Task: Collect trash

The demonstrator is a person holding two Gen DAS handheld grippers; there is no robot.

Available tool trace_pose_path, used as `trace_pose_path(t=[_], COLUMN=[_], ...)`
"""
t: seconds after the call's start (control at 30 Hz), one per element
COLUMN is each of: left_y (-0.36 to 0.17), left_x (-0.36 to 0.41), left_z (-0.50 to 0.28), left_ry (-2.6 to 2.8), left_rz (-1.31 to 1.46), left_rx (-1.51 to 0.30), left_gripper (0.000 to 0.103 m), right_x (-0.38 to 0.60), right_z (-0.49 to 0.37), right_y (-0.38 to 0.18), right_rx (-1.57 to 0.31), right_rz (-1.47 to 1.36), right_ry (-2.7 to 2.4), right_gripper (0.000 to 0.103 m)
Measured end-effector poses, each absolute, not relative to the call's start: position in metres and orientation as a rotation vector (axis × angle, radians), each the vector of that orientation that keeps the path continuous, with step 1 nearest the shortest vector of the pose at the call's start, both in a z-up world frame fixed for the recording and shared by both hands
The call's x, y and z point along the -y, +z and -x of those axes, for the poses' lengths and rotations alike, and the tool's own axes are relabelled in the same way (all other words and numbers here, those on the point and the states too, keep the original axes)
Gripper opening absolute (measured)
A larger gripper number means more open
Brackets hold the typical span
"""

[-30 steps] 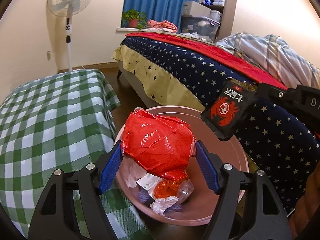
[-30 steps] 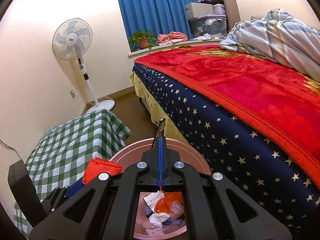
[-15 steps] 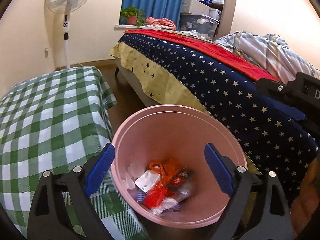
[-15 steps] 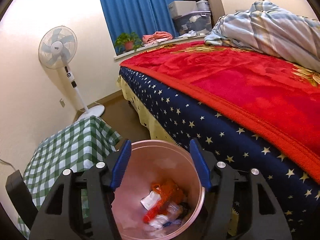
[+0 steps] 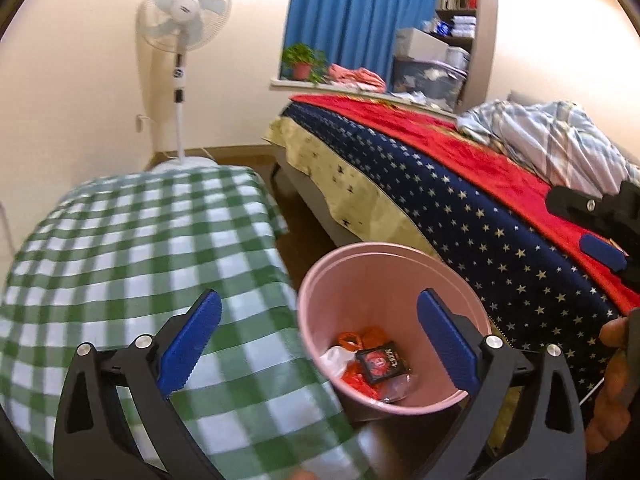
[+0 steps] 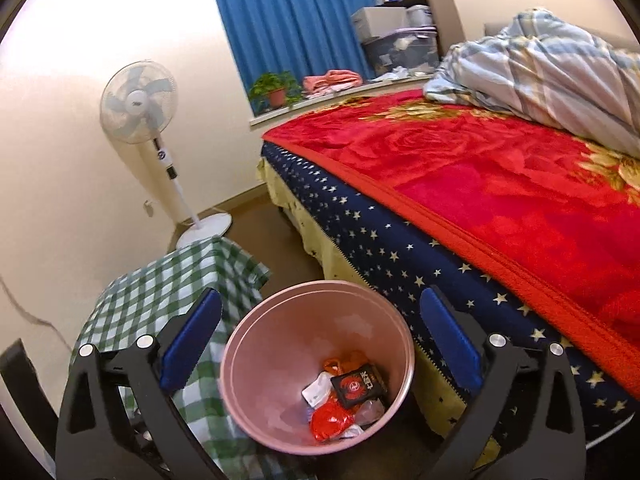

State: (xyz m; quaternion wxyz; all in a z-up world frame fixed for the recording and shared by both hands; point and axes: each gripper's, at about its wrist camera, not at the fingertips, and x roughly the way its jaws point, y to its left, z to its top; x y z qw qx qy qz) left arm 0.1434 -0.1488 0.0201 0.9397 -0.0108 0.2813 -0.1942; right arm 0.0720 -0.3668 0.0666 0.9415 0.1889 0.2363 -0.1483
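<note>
On the left lies the green-checked surface (image 5: 132, 248), with a standing fan (image 5: 182, 40) far behind it. The left gripper (image 5: 318, 344) hangs with jaws wide and empty, partly over the cloth. Just right of the surface stands the pink bin (image 6: 280, 360), holding a black packet (image 6: 358, 386) and red wrapper (image 6: 330, 418). The right gripper (image 6: 320, 340) hovers above it, jaws wide, empty. The bed (image 6: 500, 184) fills the right.
</note>
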Motion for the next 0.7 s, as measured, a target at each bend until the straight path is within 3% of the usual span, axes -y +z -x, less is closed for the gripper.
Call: trace_pose_path(t=[0.37,0.7], left_y=[0.067,0.062], left_x=[0.079,0.039], left_z=[-0.067,0.002], left_ry=[-0.209,-0.055], left_rz=[0.031,0.026], left_rx=[-0.464,-0.491], left_gripper=[0.095,0.095], right_x=[0.312,0.263], right_z=[-0.017,0.017], right_y=[0.079,0.058], right_rx=[-0.503,-0.544], right_rz=[-0.239,-0.133], right_ry=[-0.226,-0.164], right_gripper=[0.098,0.098])
